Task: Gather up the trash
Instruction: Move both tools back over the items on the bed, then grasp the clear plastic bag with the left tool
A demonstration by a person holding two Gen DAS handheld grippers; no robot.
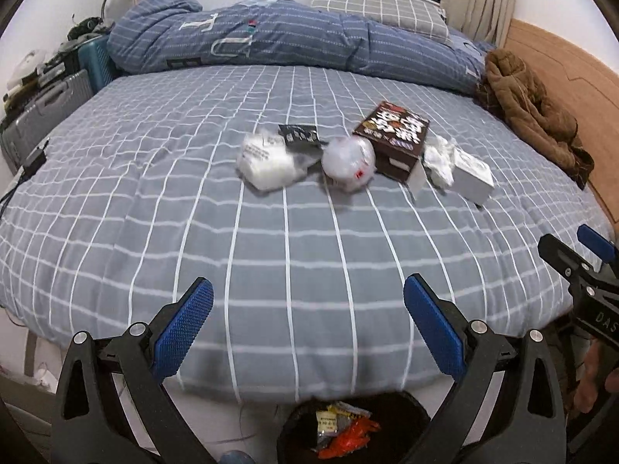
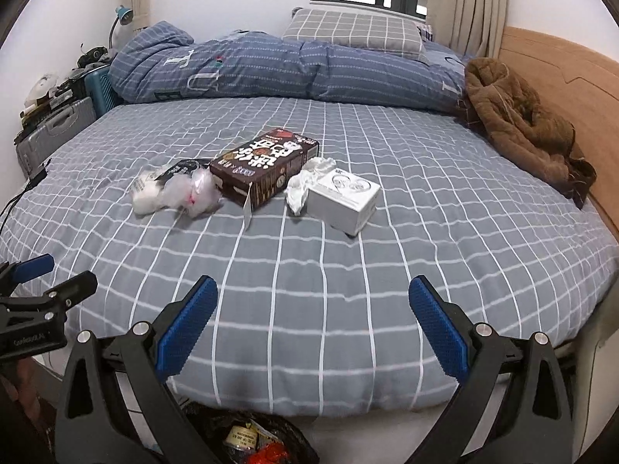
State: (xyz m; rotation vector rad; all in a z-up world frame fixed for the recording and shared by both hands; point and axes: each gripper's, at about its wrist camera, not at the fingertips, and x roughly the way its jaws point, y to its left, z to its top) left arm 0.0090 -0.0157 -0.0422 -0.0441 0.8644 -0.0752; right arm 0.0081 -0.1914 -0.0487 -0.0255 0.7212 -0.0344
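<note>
Grey checked bedding covered the bed (image 1: 294, 255), with a rolled blue duvet (image 1: 271, 38) and a pillow (image 1: 379, 7) pushed to the far side, which left the middle free for the litter. Trash lay in a loose row near the bed's centre: a white plastic packet (image 1: 263, 162), a small black sachet (image 1: 300, 135) just behind it, a crumpled clear bag (image 1: 348, 162), a dark brown carton (image 1: 394, 139) lying on its side with an end flap open, a wad of white tissue (image 1: 439, 160) and a white box (image 1: 474, 174) touching that tissue. A brown jacket (image 1: 530, 112) was heaped against the wooden headboard (image 1: 572, 77), well apart from the row and probably not trash. Below the near edge of the mattress stood a dark bin (image 1: 348, 425) that already held wrappers, placed within reach so that each item could be carried back and dropped in. The left tongs (image 1: 309, 324) were spread wide and held nothing, poised over the near part of the bed. The right tongs (image 2: 313, 324) were likewise spread wide and empty, level with the left pair. Both sets faced the row, which suggested a reach forward as the next step. The light, crumpled pieces would probably deform under a grip, so a firm closure across their bulk seemed advisable.
</note>
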